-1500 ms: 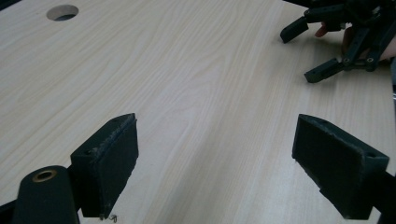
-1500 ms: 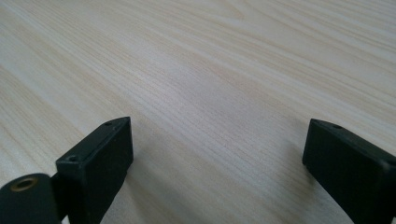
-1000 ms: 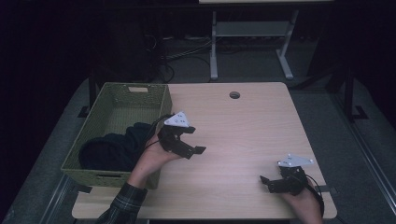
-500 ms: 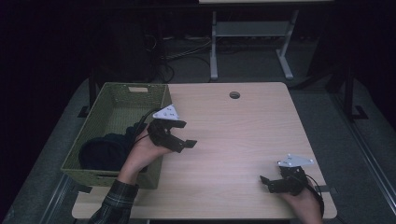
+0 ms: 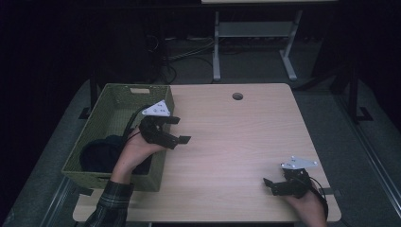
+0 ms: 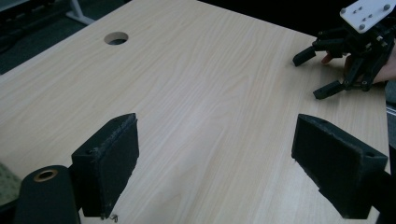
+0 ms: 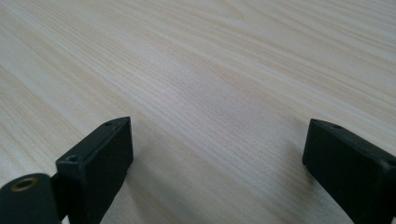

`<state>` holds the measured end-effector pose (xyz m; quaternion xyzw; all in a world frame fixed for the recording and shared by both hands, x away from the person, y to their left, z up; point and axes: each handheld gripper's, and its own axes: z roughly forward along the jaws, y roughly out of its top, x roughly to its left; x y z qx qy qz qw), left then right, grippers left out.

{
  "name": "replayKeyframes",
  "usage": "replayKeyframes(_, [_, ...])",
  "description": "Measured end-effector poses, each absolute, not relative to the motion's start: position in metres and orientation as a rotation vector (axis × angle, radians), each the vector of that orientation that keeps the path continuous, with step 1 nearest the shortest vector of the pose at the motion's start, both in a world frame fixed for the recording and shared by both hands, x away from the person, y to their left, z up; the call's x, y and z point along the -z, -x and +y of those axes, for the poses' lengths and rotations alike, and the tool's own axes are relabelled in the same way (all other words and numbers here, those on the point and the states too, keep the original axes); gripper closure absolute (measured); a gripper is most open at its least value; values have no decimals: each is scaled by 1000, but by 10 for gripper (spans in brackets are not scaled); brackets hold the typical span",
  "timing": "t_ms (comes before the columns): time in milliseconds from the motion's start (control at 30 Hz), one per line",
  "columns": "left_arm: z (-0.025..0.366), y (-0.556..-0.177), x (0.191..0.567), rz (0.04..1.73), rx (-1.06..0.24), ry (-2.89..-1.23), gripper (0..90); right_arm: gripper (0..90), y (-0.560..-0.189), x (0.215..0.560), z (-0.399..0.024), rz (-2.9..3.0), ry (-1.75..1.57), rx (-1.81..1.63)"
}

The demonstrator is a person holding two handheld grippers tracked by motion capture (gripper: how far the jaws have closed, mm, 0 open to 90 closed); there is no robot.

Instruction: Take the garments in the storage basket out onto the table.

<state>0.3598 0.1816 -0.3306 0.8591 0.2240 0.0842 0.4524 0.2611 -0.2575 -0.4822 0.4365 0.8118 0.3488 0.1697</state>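
A green woven basket (image 5: 111,109) stands at the table's left edge with a dark cloth (image 5: 97,153) bunched in its near end. My left gripper (image 5: 177,130) hangs open above the basket's right rim, jaws pointing right over the wooden table (image 5: 236,137). In the left gripper view both pads (image 6: 109,163) are wide apart with nothing between them, and the right gripper (image 6: 322,72) shows far off. My right gripper (image 5: 269,185) rests low at the table's near right corner, open and empty. Bare wood (image 7: 205,93) lies between its pads (image 7: 100,158).
A round cable hole (image 5: 237,96) sits near the table's far edge. Beyond the table stand a metal frame (image 5: 255,33) and loose cables (image 5: 189,49) on the dark floor.
My left gripper has lifted and drawn back left, from the table beside the basket to above the basket's right rim. The right gripper has stayed put.
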Motion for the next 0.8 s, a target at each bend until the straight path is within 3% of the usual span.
replayKeyframes(800, [237, -362, 319, 660, -313, -2096, 144, 82, -261, 482, -257, 2306, -1241, -991])
